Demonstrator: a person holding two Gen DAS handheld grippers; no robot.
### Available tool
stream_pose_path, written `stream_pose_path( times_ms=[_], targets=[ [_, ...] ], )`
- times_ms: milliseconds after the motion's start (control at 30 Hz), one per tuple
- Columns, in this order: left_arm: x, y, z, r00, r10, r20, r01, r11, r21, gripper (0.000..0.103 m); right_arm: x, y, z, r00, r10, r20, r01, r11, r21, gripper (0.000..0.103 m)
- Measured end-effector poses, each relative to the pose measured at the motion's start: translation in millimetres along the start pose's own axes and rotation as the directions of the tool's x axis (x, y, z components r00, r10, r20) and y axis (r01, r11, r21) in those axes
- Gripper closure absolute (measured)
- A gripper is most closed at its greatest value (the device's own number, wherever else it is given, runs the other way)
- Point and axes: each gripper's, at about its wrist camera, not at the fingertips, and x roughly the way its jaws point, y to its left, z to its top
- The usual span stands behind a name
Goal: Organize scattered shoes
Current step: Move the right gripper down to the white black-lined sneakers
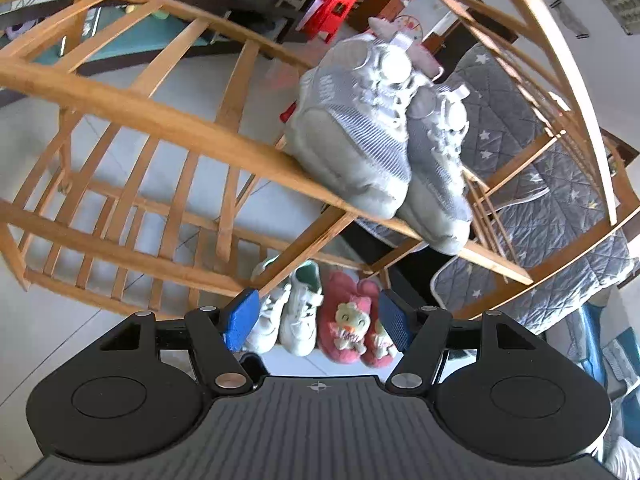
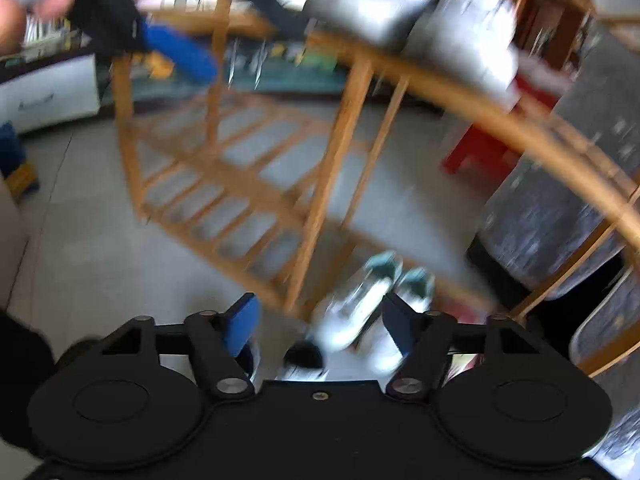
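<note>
A pair of grey mesh sneakers (image 1: 360, 128) stands on the upper shelf of a wooden slatted shoe rack (image 1: 160, 120), toes over the front rail. My left gripper (image 1: 316, 316) hovers open below and in front of them, nothing between its blue pads. On the floor under the rack sit white sneakers (image 1: 296, 316) and red plush slippers (image 1: 352, 320). In the blurred right wrist view my right gripper (image 2: 320, 316) is open and empty above the white sneakers (image 2: 360, 308); the grey sneakers (image 2: 460, 28) are on the rack (image 2: 328, 184) above.
A grey quilted star cover (image 1: 540, 184) lies right of the rack. A red stool (image 1: 332, 4) stands behind. A hand (image 2: 16, 12) and one blue pad (image 2: 176, 54) of the other gripper show at the top left of the right wrist view. A dark object (image 2: 304, 354) lies near the white sneakers.
</note>
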Motion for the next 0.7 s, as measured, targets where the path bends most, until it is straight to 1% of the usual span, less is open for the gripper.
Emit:
stream_pose_path(
  times_ms=[33,67,100,167,233,400,467,533,633,700],
  targets=[
    [1,2,0,1.000,0.004,-0.007,-0.004,1.000,-0.010,0.036,11,2,-4,0.999,0.008,-0.040,-0.008,1.000,0.005,0.044],
    [2,3,0,1.000,0.006,-0.013,-0.006,1.000,-0.019,0.036,21,3,-7,0.997,0.008,-0.072,-0.007,1.000,0.011,0.047],
    [3,6,0,1.000,0.006,-0.020,-0.006,1.000,-0.031,0.036,29,3,-9,0.995,0.001,-0.100,0.001,1.000,0.018,0.051],
    [4,10,1,1.000,0.006,-0.025,-0.007,0.999,-0.053,0.036,53,-1,-13,0.985,-0.004,-0.172,0.015,0.998,0.058,0.055],
    [4,11,2,1.000,0.016,-0.023,-0.017,0.998,-0.061,0.036,69,-5,-15,0.978,0.009,-0.208,0.011,0.996,0.093,0.062],
    [9,13,2,0.999,0.045,-0.029,-0.046,0.997,-0.069,0.036,102,-10,-25,0.956,0.062,-0.285,-0.012,0.985,0.173,0.064],
    [13,14,1,0.998,0.035,-0.048,-0.039,0.996,-0.086,0.036,120,-10,-27,0.945,0.101,-0.312,-0.041,0.980,0.193,0.065],
    [18,16,1,0.998,0.028,-0.063,-0.034,0.994,-0.103,0.036,135,-9,-24,0.937,0.116,-0.329,-0.053,0.979,0.196,0.067],
    [22,19,1,0.997,0.042,-0.070,-0.050,0.992,-0.115,0.036,162,-3,-20,0.922,0.160,-0.353,-0.083,0.971,0.225,0.067],
    [24,19,2,0.996,0.064,-0.067,-0.071,0.991,-0.114,0.036,178,3,-17,0.918,0.173,-0.357,-0.096,0.970,0.224,0.067]
  ],
)
